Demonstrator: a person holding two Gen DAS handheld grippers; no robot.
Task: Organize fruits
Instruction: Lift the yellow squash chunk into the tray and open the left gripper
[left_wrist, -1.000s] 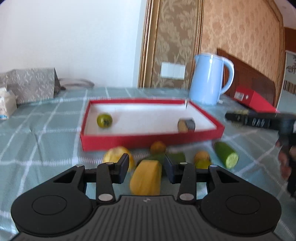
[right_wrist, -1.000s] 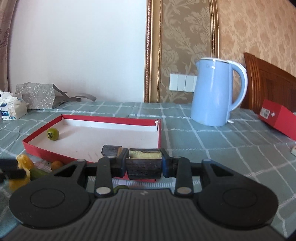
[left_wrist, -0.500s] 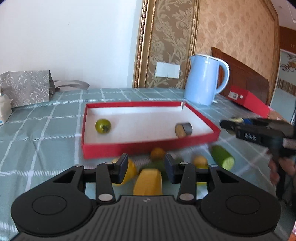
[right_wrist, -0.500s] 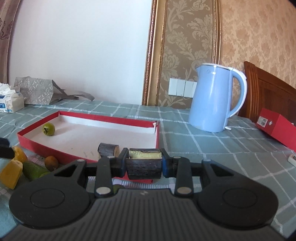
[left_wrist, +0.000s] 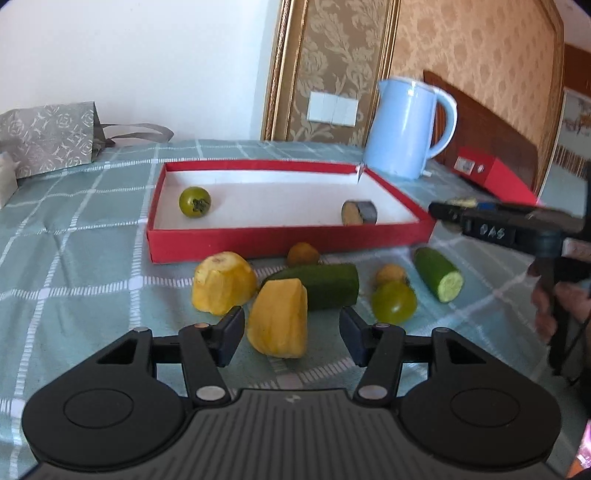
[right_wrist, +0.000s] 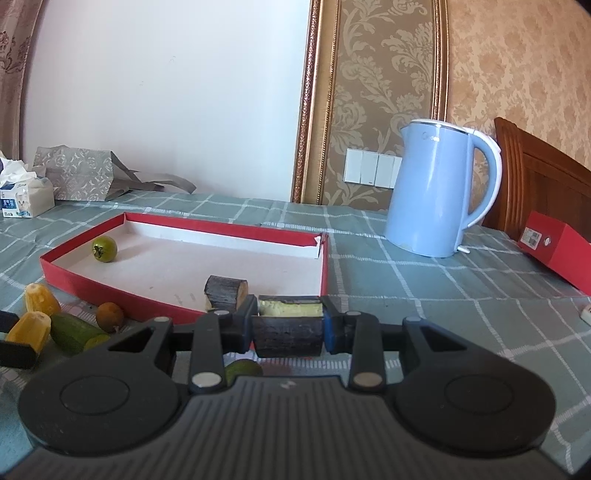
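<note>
Filling the middle of the checked green tablecloth (left_wrist: 74, 236), the red tray (left_wrist: 280, 242) has a white floor and low red walls, with a torn far right corner. Inside it lie 1 green round fruit (left_wrist: 194, 201) near the left wall and 1 dark-skinned stub (left_wrist: 359, 212) with a pale cut face near the right wall. In front of the tray, on the cloth, sit 2 peeled yellow chunks: a rounded one (left_wrist: 223, 282) and a wedge-shaped one (left_wrist: 279, 322). Behind the wedge lies a dark green cucumber piece (left_wrist: 325, 286), and a shorter cucumber piece (left_wrist: 437, 274) with a pale cut end lies to the right. A yellow-green round fruit (left_wrist: 393, 301) rests between them, with 2 small brownish-orange fruits (left_wrist: 303, 254) nearby.

The left gripper (left_wrist: 291, 334) has its jaws opening, the yellow wedge standing between the pads with a clear gap on the right side. The right gripper (right_wrist: 290, 325) is clamped on a dark-skinned piece (right_wrist: 288, 328) with a pale yellow-green top, held just in front of the tray's near right corner.

Behind stand a blue kettle (right_wrist: 439, 192), whose faint lettering cannot be read, a red box (right_wrist: 554, 251) with a white label, and a tissue pack (right_wrist: 26, 197) with blurred print, possibly digits.
</note>
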